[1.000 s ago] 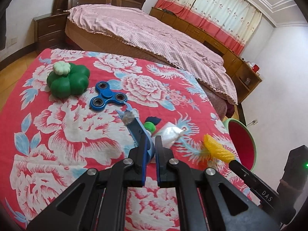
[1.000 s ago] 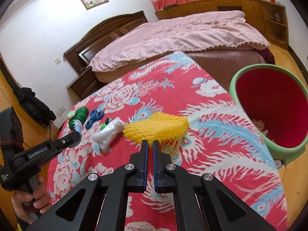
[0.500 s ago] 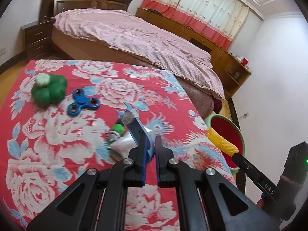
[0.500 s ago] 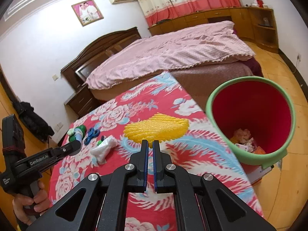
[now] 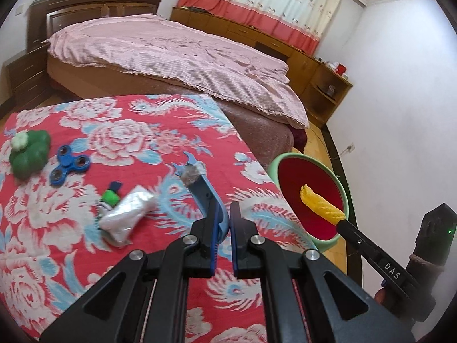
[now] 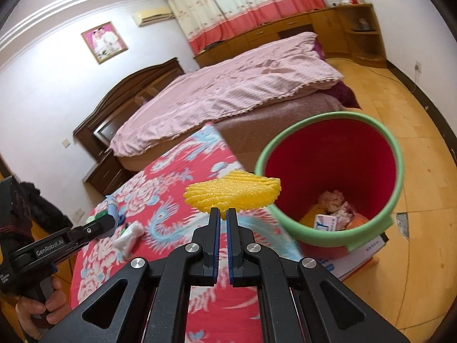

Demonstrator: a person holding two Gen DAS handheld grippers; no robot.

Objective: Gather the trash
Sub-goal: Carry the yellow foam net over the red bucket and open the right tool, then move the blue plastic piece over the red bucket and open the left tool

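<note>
Trash first: yellow foam net [image 6: 232, 195] is pinched by its near edge in my right hand-held gripper [image 6: 223, 214], riding just ahead of the fingertips and a bit left of the bin's [image 6: 395, 177] green rim. My left hand-held gripper [image 5: 225, 223] is pressed together on a blue plastic wrapper thing [image 5: 200, 185], which sticks up and forward out of the jaws.

What worries me: the foam net is only caught by a thin edge, so it could slip out and land on the floor before it's properly over the opening. It's also wide and light, so if I let go near the rim it may just hang on the edge rather than drop in. The bin leans toward me on a box [image 6: 362, 250], so bumping the rim could tip it.

Direction-wise, the foam net's long axis runs crossways to my right fingers, its right tip pointing at the bin. The blue piece runs lengthwise away from my left fingers, leaning left, toward the bed [image 5: 171, 54].

Crumpled silver wrapper [image 5: 127, 214] sits on the red flowered counter [image 5: 142, 131], left of my left hand-held gripper, not collected yet.
</note>
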